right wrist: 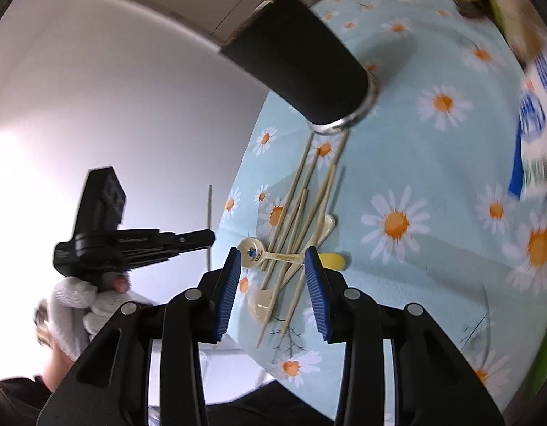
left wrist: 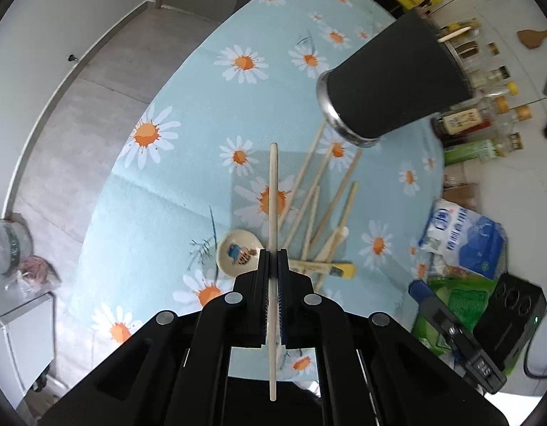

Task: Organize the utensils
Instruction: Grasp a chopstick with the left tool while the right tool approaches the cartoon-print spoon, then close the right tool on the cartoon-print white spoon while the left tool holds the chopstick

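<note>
Only the left wrist view shows the left gripper (left wrist: 273, 259) with its fingers clamped on one chopstick (left wrist: 273, 191), lifted above the daisy-print desk (left wrist: 131, 191), plus bottles at the right edge whose labels are too blurred to read. Meanwhile the right wrist view alone shows a gloved hand (right wrist: 81, 298) at lower left and the right gripper (right wrist: 275, 266), fingers apart and empty over the pile of chopsticks (right wrist: 301, 206), too tangled to count, with three spoons (right wrist: 252, 248) below the dark holder (right wrist: 301, 60).
</note>
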`<state>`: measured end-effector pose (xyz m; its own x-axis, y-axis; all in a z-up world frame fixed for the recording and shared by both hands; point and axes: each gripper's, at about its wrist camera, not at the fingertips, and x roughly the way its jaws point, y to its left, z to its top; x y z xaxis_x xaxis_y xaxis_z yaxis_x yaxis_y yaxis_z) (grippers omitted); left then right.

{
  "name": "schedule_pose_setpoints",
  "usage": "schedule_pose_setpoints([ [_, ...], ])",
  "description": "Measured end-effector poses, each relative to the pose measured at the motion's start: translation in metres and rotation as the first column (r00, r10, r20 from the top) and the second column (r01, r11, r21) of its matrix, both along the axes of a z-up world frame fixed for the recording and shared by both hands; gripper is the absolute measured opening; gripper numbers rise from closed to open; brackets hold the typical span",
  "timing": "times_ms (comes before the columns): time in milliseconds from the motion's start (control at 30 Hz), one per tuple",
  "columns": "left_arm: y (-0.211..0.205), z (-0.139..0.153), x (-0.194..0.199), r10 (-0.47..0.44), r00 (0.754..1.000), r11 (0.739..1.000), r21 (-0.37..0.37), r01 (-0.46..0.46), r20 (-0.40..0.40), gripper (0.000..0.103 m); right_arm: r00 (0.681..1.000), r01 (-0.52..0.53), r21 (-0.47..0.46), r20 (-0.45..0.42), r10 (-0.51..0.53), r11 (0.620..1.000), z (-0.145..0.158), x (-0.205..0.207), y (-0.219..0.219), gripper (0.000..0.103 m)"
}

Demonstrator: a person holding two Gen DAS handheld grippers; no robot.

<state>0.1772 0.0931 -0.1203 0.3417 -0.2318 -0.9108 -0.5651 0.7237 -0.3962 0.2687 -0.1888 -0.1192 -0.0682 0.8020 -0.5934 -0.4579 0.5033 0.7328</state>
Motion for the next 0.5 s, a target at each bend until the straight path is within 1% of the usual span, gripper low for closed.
schedule_pose_setpoints([
  [33, -0.001, 0.002, -0.005, -0.002, 1.0, 1.0, -0.006, 0.002, 0.016, 0.003, 0.999, -0.003, -0.023, 0.05, 0.004, 1.0, 0.007, -0.001, 0.002, 0.038],
  [133, -0.001, 0.005, -0.015, -0.013, 0.998, 1.0, -0.011, 0.014, 0.054, 0.003, 0.992, -0.037, -0.065, 0.121, 0.045, 0.997, 0.016, -0.001, 0.01, 0.038],
  [233, 0.004, 0.006, -0.027, -0.018, 0.995, 1.0, -0.005, 0.019, 0.095, 0.003, 0.972, -0.091, -0.141, 0.204, 0.119, 0.986, 0.025, -0.002, 0.028, 0.038],
  [300, 0.009, 0.004, -0.036, -0.023, 0.993, 1.0, -0.008, 0.024, 0.112, 0.003, 0.937, -0.169, -0.257, 0.258, 0.236, 0.951, 0.026, -0.008, 0.057, 0.038],
  [367, 0.016, 0.002, -0.044, -0.022, 0.992, 1.0, -0.008, 0.024, 0.127, 0.003, 0.89, -0.235, -0.343, 0.299, 0.343, 0.909, 0.022, -0.014, 0.083, 0.038],
  [433, 0.025, -0.002, -0.052, -0.015, 0.99, 1.0, -0.009, 0.017, 0.141, 0.003, 0.856, -0.324, -0.395, 0.266, 0.444, 0.86, 0.015, -0.018, 0.114, 0.038],
  [467, 0.029, -0.004, -0.057, -0.006, 0.988, 1.0, -0.018, 0.009, 0.152, 0.003, 0.832, -0.356, -0.413, 0.269, 0.485, 0.839, 0.013, -0.023, 0.126, 0.038],
  [500, 0.032, -0.006, -0.06, 0.002, 0.987, 1.0, -0.027, 0.002, 0.159, 0.003, 0.801, -0.391, -0.439, 0.272, 0.534, 0.809, 0.012, -0.029, 0.141, 0.038],
])
